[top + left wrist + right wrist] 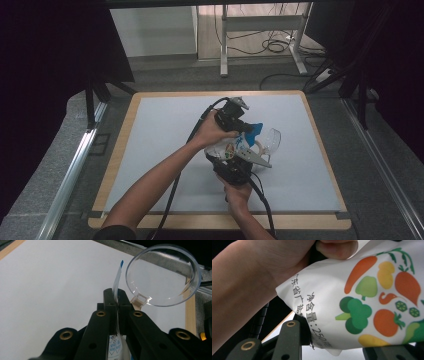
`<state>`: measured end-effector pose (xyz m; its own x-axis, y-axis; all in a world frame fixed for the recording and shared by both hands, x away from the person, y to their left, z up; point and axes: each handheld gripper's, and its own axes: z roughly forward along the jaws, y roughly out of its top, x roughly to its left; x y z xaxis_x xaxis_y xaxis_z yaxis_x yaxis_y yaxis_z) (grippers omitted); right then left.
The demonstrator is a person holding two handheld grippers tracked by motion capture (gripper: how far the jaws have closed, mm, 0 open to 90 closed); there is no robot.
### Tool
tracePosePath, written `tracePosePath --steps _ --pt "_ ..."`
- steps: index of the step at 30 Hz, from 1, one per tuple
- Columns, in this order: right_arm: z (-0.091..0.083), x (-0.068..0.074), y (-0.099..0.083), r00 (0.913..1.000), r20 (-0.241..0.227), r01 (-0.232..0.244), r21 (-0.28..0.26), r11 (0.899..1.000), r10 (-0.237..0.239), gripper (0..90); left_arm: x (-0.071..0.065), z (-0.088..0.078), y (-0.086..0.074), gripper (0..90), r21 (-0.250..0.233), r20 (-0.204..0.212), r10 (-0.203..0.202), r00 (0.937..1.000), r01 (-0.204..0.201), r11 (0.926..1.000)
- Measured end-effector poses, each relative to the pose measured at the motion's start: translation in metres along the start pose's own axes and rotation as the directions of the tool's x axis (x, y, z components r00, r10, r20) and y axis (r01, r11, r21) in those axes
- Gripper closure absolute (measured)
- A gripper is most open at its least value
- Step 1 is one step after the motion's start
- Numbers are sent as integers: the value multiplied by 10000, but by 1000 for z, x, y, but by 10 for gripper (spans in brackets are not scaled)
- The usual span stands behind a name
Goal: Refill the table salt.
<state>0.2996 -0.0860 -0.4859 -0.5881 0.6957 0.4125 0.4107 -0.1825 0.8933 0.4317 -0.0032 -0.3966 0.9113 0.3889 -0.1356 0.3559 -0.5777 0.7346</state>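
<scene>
pouch (232,147) and glass (270,140) mid-mat (165,130), margins wide all round

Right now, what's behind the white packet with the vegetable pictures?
A clear round glass bowl lies on the table just beyond the packet. Both tongs, left and right, grip the packet, which covers part of the bowl.

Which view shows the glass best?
The left gripper view: there the glass shows large, its round rim facing the camera, just beyond the left gripper, which is shut on the edge of the bag. In the high view the glass is small and lies partly behind the bag.
</scene>
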Motion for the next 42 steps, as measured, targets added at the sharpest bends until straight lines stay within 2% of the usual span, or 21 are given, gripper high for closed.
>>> tracePosePath --steps 27,42 --pt "0 -2 -1 9998 26 -208 -50 9998 208 636 0 4 2 895 185 0 37 10000 -37 9998" --pt "0 0 0 10000 60 -19 -29 10000 19 638 0 4 1 895 190 -14 42 10000 -42 9998"
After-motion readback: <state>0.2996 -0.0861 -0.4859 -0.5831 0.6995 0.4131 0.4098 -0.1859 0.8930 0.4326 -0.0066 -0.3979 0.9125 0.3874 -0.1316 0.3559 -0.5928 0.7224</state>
